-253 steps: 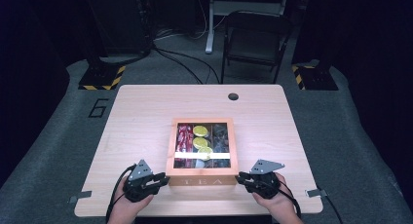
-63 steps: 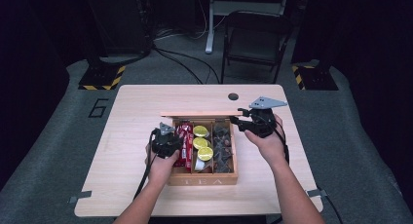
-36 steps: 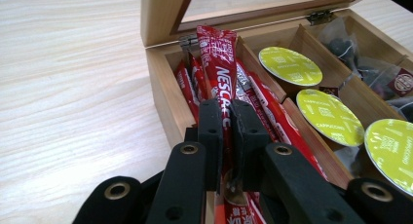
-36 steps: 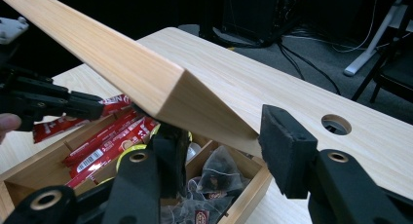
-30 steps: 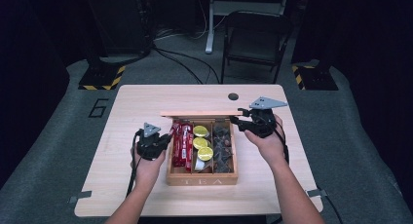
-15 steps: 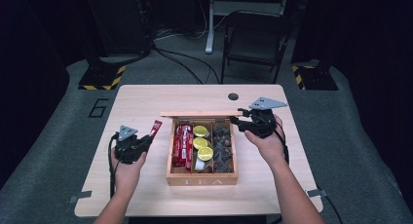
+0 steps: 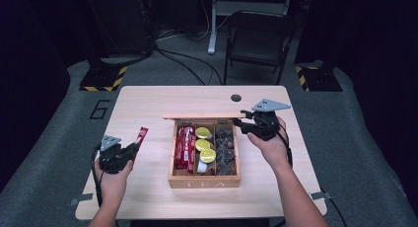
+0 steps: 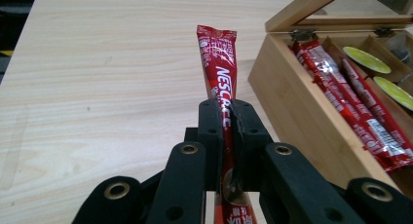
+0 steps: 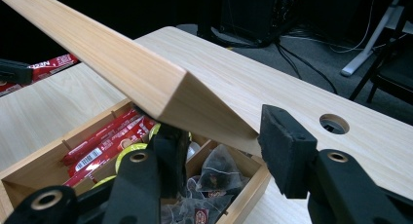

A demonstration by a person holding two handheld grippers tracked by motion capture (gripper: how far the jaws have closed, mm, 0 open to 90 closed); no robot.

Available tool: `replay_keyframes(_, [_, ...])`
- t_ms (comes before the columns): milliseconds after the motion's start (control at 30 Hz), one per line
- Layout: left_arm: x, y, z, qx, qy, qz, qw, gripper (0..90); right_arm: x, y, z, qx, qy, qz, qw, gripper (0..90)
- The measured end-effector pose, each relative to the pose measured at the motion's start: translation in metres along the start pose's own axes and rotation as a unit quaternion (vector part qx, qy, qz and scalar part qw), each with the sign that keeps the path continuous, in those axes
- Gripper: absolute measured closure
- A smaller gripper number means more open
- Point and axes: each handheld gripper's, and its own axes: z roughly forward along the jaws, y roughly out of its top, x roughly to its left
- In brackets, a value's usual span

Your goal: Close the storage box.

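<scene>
**Red coffee stick held clear of the tea box**

Pale wood table (image 7: 148,103) fills the middle of a dark room. At nine o'clock from the tea box (image 7: 204,180), well apart from it, the left gripper (image 8: 228,136) has its jaws pinched tight on a coffee stick (image 8: 220,58): a slim, glossy red sachet with white lettering, crimped top edge, standing nearly upright. More red sticks (image 7: 185,145) lie in the box's left compartment. At two o'clock, the right gripper (image 9: 229,141) holds the raised wooden lid (image 9: 122,63) by its corner, jaws part-open around it.
</scene>
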Motion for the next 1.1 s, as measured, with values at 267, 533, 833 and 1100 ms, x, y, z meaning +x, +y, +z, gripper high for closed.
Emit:
replay_keyframes(267, [0.016,-0.011,0.003,0.007,0.023,-0.011,0.9996,83.6,0.001,-0.001,0.000,0.000,-0.001,0.000,1.0000,53.9])
replay_keyframes(533, [0.039,-0.022,0.010,0.017,0.044,-0.040,0.9981,83.7,0.002,-0.002,-0.001,0.000,-0.002,0.003,1.0000,53.9])
replay_keyframes(833, [0.053,-0.028,0.015,0.024,0.064,-0.049,0.9965,83.7,0.002,-0.002,-0.001,0.001,-0.002,-0.001,1.0000,53.9])
replay_keyframes(1100, [0.057,-0.031,0.018,0.029,0.066,-0.050,0.9962,83.7,0.002,-0.003,-0.001,0.000,-0.002,-0.001,1.0000,53.9])
